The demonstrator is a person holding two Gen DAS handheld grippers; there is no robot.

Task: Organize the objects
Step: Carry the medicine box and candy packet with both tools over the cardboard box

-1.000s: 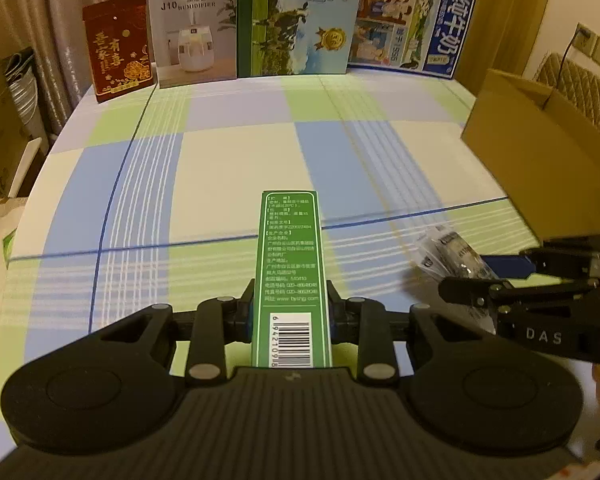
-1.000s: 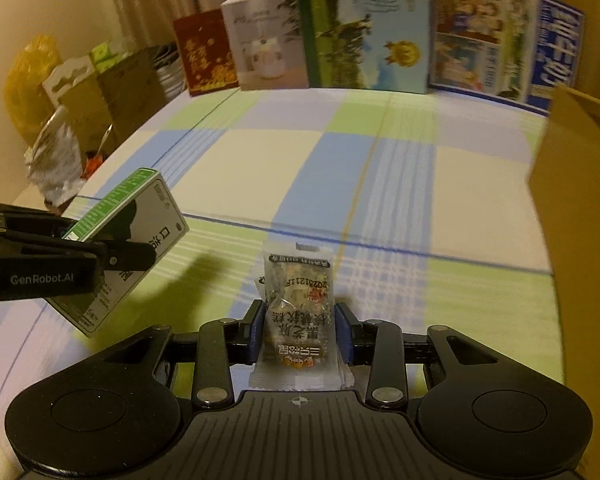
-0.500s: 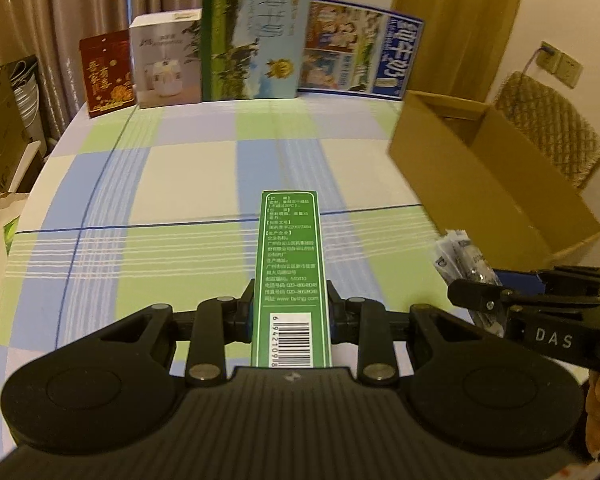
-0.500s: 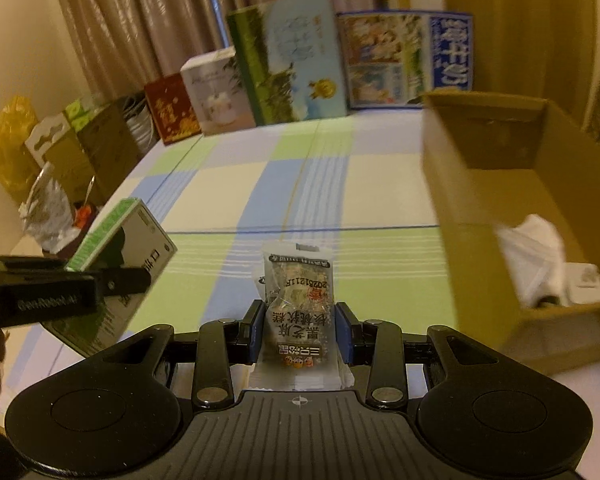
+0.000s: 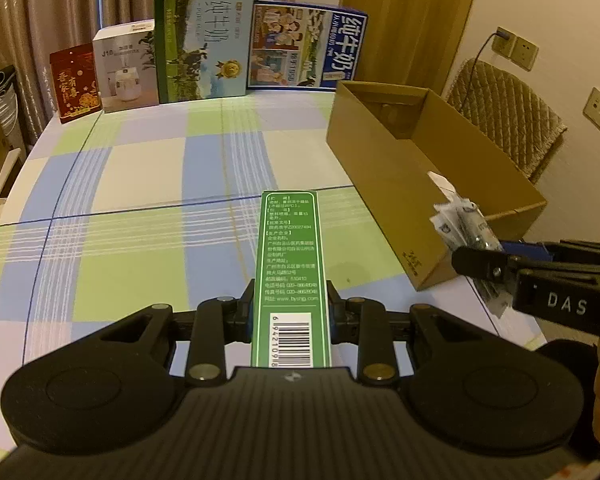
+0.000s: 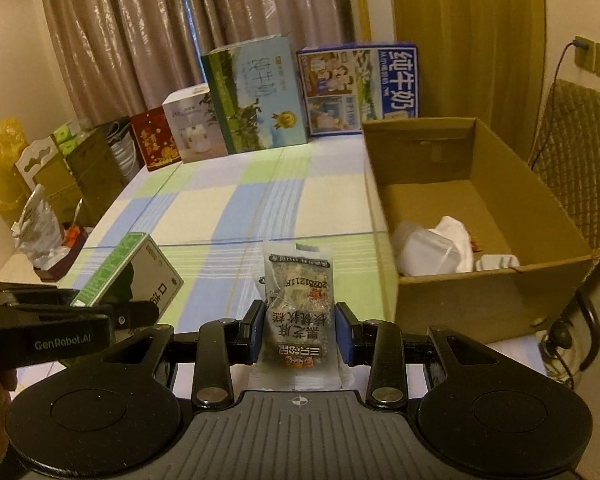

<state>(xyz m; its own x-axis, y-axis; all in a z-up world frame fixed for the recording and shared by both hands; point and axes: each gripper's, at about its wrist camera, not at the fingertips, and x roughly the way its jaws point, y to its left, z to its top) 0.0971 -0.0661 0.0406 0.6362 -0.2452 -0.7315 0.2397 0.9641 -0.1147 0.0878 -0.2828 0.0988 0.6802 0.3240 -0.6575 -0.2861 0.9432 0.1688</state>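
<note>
A: status on both hands?
B: my left gripper [image 5: 290,306] fingers clamp the green box [image 5: 290,264], held up over the checked desk [image 5: 140,184]
A: right side?
B: right gripper [image 6: 299,330] fingers clenched on the snack packet [image 6: 298,304], in the air just left of the cardboard box [image 6: 480,300]
A: box contents?
B: a clear tub [image 6: 426,254] and white wrapping [image 6: 458,238] on its floor
</note>
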